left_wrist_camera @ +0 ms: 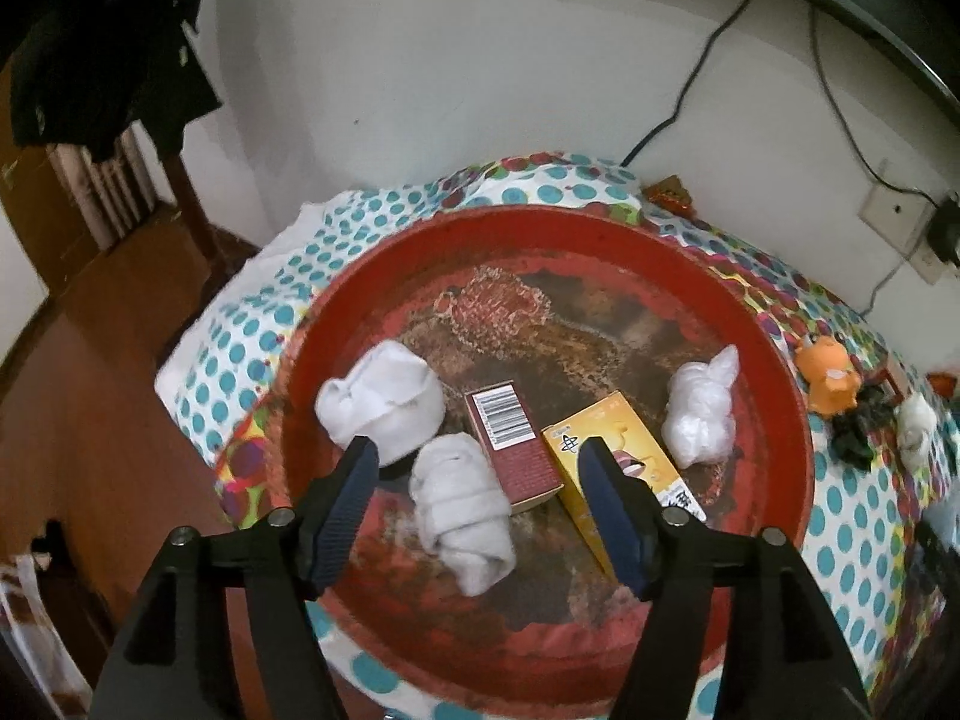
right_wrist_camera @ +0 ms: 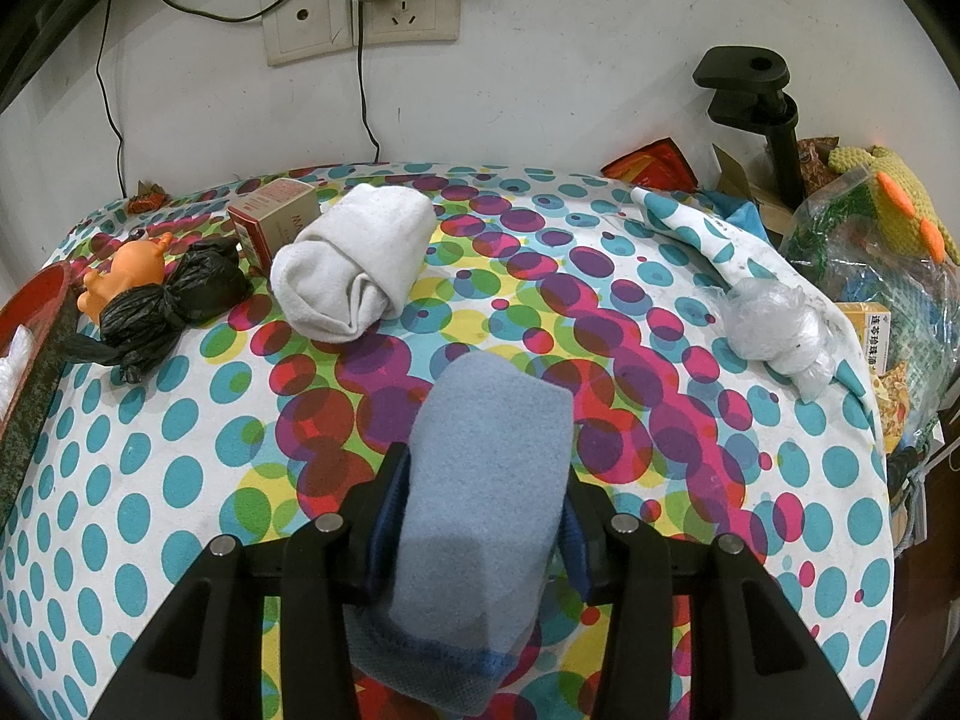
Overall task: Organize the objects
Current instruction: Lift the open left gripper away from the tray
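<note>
In the left wrist view a round red tray (left_wrist_camera: 774, 372) holds two rolled white socks (left_wrist_camera: 384, 399) (left_wrist_camera: 462, 510), a dark red box (left_wrist_camera: 510, 444), a yellow box (left_wrist_camera: 606, 438) and a white plastic bundle (left_wrist_camera: 702, 414). My left gripper (left_wrist_camera: 480, 456) is open above the nearer sock and the boxes. In the right wrist view my right gripper (right_wrist_camera: 480, 468) is shut on a rolled light blue cloth (right_wrist_camera: 486, 498) above the dotted tablecloth (right_wrist_camera: 150, 480). A rolled white sock (right_wrist_camera: 354, 258), a black bag bundle (right_wrist_camera: 174, 306), an orange toy (right_wrist_camera: 126, 282), a red box (right_wrist_camera: 276, 216) and a clear plastic bundle (right_wrist_camera: 774, 330) lie on the cloth.
The tray's rim (right_wrist_camera: 30, 360) shows at the left edge of the right wrist view. Wall sockets with cables (right_wrist_camera: 360, 12) are behind. A black clamp stand (right_wrist_camera: 774, 114), a knitted green toy (right_wrist_camera: 900, 204) and bags crowd the right edge. A wooden chair (left_wrist_camera: 108, 228) stands left of the table.
</note>
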The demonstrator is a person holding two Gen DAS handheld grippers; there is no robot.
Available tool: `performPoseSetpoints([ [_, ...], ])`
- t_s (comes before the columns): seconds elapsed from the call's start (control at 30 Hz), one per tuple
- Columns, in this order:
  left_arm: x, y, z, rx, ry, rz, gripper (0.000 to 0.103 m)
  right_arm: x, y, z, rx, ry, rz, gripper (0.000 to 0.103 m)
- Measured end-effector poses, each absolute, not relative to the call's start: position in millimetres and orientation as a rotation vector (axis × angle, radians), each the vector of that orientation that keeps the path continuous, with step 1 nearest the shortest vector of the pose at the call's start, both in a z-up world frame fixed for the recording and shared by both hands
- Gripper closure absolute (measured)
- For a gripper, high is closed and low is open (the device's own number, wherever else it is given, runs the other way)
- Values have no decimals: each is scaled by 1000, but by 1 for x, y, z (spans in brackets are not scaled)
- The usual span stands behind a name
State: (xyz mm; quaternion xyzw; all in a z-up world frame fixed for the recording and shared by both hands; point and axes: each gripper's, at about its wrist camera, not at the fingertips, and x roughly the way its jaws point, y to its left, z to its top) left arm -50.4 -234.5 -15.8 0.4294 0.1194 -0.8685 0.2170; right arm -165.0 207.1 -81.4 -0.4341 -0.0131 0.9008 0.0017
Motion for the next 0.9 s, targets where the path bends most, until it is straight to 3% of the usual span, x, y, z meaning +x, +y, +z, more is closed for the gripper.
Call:
performPoseSetpoints([
  [0.23,-34,-240,-2,1245,202,-2448,32,-165,207,-82,-1362,-42,2826,57],
  [0.6,-21,-240,12,1318,214,-2490,32,-165,206,-82,-1361,-48,2825,57],
  [0.7,-24,-233,24,1332,143,-2520,32,-165,207,-81,-1362,-45,2826,57],
  [0.77,-21,-231,35,1298,113,-2546,29,-165,207,-81,-1362,-46,2825,57],
  [0.83,-15,-233,42,1268,121,-2564,19,-165,207,-81,-1359,-49,2825,60],
  [0.9,-10,-236,47,1242,135,-2571,18,-165,206,-80,-1354,-70,2820,60],
])
